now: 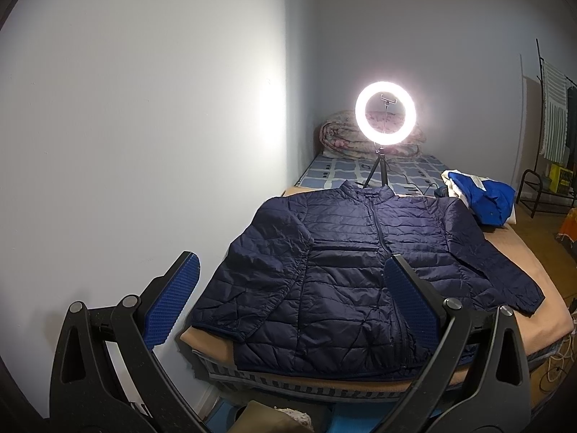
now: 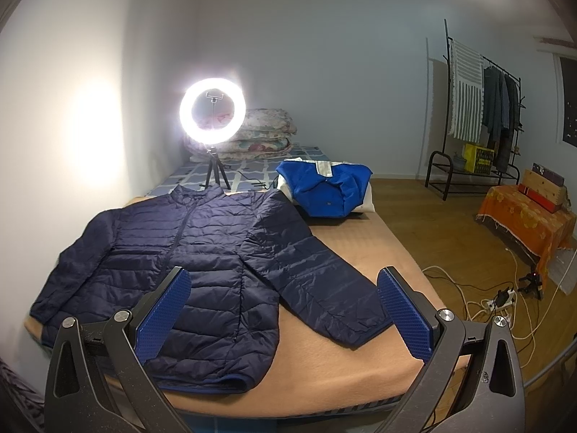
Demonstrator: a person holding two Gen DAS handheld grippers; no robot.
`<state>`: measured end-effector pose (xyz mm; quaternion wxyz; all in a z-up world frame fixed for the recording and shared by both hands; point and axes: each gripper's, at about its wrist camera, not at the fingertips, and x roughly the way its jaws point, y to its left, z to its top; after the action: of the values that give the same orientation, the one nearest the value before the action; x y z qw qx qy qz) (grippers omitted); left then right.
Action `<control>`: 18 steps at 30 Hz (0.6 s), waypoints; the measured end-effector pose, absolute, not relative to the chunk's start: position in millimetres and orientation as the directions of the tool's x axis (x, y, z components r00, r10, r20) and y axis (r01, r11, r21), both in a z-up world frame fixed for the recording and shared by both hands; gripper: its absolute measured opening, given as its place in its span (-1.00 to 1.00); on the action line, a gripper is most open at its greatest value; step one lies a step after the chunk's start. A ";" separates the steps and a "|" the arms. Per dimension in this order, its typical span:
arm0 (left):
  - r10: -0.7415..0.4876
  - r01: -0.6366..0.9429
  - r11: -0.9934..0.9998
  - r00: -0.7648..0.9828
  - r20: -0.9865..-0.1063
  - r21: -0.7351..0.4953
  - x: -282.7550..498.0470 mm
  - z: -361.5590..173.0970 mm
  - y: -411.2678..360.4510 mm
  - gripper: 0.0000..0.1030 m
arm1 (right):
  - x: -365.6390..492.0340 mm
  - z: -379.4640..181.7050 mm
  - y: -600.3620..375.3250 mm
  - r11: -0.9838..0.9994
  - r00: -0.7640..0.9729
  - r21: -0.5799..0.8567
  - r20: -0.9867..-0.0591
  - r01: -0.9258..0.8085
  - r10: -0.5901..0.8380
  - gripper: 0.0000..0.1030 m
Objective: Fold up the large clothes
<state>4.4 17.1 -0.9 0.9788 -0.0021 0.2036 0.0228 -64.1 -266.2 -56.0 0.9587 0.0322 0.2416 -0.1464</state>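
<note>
A lit ring light (image 2: pixel 212 115) stands before folded quilts (image 2: pixel 259 137); a clothes rack (image 2: pixel 483 108) stands right.

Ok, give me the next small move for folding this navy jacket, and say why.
Probably bring the right gripper down onto the right sleeve: the navy jacket lies flat, zipped, sleeves spread, and both grippers hang open, holding nothing. Folding that sleeve across comes first.

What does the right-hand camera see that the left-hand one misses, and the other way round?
Only the right wrist view shows the orange-covered table and the power strip on the floor. Only the left wrist view shows the jacket's hem overhanging the bed's near edge. Both show the navy puffer jacket spread flat, the ring light, the blue garment, and open, empty grippers: left gripper, right gripper.
</note>
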 end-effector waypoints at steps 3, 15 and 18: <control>0.046 -0.048 0.999 0.916 -0.398 0.005 4.6 -0.8 17.3 1.00 | -63.5 -56.4 -265.8 0.955 0.840 -0.010 -0.473 0.295 -0.265 0.99; 0.052 -0.053 0.999 0.914 -0.402 0.010 7.9 -3.4 19.0 1.00 | -59.3 -58.9 -261.0 0.960 0.841 -0.013 -0.479 0.280 -0.252 0.99; 0.055 -0.055 0.998 0.913 -0.405 0.011 9.7 -5.8 20.8 1.00 | -57.2 -59.1 -259.4 0.961 0.841 -0.015 -0.480 0.276 -0.249 0.99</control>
<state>9.7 20.8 -5.8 0.9780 -0.0004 0.2069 0.0281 -57.2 -259.4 -59.1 0.9591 0.0271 0.2464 -0.1369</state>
